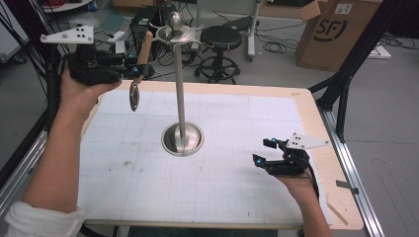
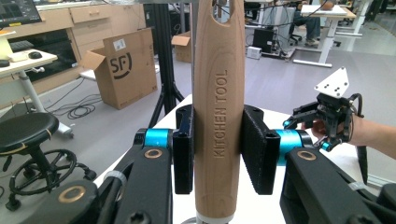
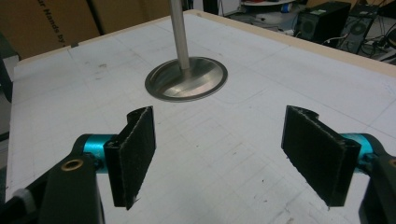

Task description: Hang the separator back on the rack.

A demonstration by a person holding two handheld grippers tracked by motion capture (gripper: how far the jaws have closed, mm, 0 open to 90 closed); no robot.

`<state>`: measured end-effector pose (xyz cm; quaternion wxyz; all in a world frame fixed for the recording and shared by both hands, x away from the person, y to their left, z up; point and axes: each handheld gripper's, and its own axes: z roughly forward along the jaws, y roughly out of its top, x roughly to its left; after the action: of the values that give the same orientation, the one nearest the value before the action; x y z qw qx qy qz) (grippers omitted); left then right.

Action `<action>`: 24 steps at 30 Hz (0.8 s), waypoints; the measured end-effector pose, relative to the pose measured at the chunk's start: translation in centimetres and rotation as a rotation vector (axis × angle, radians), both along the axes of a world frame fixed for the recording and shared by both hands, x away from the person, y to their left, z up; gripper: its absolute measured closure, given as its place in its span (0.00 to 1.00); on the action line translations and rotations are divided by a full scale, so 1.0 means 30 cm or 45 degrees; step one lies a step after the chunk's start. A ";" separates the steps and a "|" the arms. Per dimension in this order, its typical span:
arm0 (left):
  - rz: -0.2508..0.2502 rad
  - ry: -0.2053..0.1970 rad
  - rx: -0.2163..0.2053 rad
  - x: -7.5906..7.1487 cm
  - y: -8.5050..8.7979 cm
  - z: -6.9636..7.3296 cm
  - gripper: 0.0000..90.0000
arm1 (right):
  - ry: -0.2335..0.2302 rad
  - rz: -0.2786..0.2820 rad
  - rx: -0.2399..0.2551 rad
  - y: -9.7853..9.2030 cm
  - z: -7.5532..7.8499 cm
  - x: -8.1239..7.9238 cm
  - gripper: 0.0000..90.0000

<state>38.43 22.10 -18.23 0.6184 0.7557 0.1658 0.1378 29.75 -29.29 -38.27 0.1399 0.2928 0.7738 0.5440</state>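
Pale, smooth, matt wood with engraved lettering on the kitchen tool handle (image 2: 218,121), clamped between rough matt black pads (image 2: 254,149) of the left gripper (image 1: 129,70), above-left of the polished, glossy steel stand (image 1: 182,118) on matt white gridded table (image 1: 237,187), wood-edged.

Wooden handle's (image 2: 218,116) ends beyond the frame edges

A light wooden handle (image 2: 218,116), a silver stand (image 1: 181,94), and a white gridded mat (image 1: 207,182).
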 end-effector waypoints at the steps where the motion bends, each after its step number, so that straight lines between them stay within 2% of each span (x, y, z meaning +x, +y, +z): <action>1: 0.000 -0.001 0.004 0.001 -0.001 0.000 0.75 | 0.005 0.001 0.002 0.000 0.000 -0.001 0.28; 13: -0.010 0.013 0.011 0.014 -0.021 -0.016 0.75 | -0.002 0.002 0.005 -0.002 0.002 -0.001 0.28; 24: -0.029 0.054 0.007 0.032 -0.049 -0.036 0.75 | -0.007 0.004 0.002 0.000 0.002 -0.001 0.28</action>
<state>39.39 20.63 -19.31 0.6142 0.7620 0.1697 0.1153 29.72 -29.30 -38.21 0.1408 0.2903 0.7734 0.5457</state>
